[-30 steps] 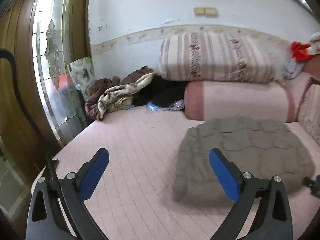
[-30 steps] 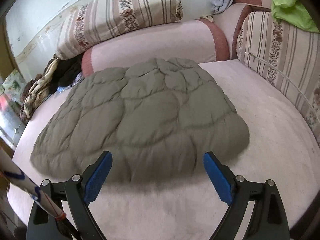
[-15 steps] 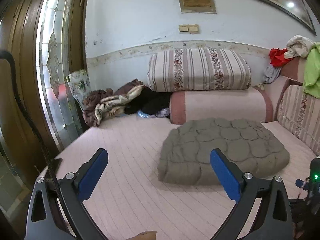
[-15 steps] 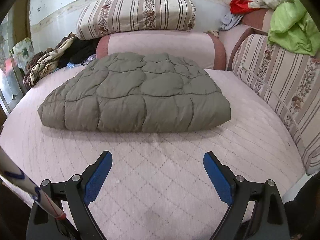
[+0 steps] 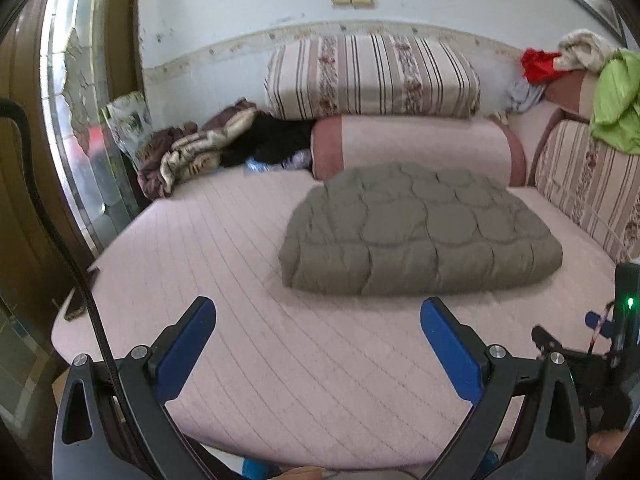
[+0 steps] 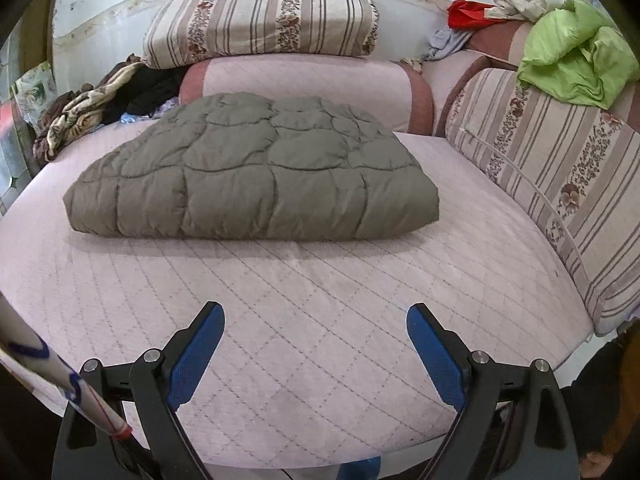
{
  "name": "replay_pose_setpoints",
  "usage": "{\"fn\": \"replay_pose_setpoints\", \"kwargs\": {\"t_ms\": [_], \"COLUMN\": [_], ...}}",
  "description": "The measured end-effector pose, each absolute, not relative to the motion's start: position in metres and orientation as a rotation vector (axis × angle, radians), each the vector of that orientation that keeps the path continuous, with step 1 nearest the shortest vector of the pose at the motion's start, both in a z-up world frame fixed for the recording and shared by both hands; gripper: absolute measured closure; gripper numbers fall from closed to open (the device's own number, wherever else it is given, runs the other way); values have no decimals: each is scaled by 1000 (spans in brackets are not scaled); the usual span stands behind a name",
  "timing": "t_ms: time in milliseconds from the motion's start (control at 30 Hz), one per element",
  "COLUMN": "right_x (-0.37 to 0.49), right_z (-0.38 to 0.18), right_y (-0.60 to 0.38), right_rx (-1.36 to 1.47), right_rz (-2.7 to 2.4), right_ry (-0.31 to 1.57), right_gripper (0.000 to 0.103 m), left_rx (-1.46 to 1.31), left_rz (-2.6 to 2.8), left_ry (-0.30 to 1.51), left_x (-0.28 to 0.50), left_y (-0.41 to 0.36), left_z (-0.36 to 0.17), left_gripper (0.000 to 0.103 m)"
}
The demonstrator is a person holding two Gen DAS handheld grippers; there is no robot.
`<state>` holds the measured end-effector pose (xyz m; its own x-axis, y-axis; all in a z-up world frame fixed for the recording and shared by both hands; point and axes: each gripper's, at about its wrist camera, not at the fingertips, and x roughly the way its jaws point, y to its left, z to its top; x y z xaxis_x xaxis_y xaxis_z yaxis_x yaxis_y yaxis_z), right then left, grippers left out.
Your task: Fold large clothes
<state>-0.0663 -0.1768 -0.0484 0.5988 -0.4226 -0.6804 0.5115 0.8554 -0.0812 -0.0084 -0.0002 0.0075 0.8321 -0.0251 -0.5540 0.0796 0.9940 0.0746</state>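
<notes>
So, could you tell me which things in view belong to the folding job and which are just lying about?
Belongs to the job:
- grey quilted garment, lying folded on the pink bed cover
- left gripper and right gripper, both open and empty

Just lying about:
- striped pillow
- pink bolster
- green cloth
- red cloth
- heap of clothes

An olive-grey quilted jacket (image 6: 248, 172) lies on a pale pink checked mattress (image 6: 320, 300), beside striped floral cushions (image 6: 260, 20), a lime-green cloth (image 6: 576, 56) and blue-padded grippers (image 6: 316, 352).
</notes>
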Motion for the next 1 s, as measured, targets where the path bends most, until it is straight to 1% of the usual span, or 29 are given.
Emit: {"fn": "replay_pose_setpoints", "kwargs": {"t_ms": [233, 367, 1000], "right_x": [-67, -64, -64], "right_z": [-64, -80, -89], "right_y": [-190, -197, -196], "right_rx": [156, 151, 190], "right_rz": [-572, -597, -573], "right_ry": [761, 795, 822], "right_gripper": [7, 7, 7], "left_rx": [108, 97, 100], "left_rz": [-64, -62, -75], "left_ry": [669, 705, 747], "left_x": [-3, 3, 2], "left_y": [-11, -13, -19], "left_z": [-19, -30, -40], "left_gripper": [1, 1, 1]}}
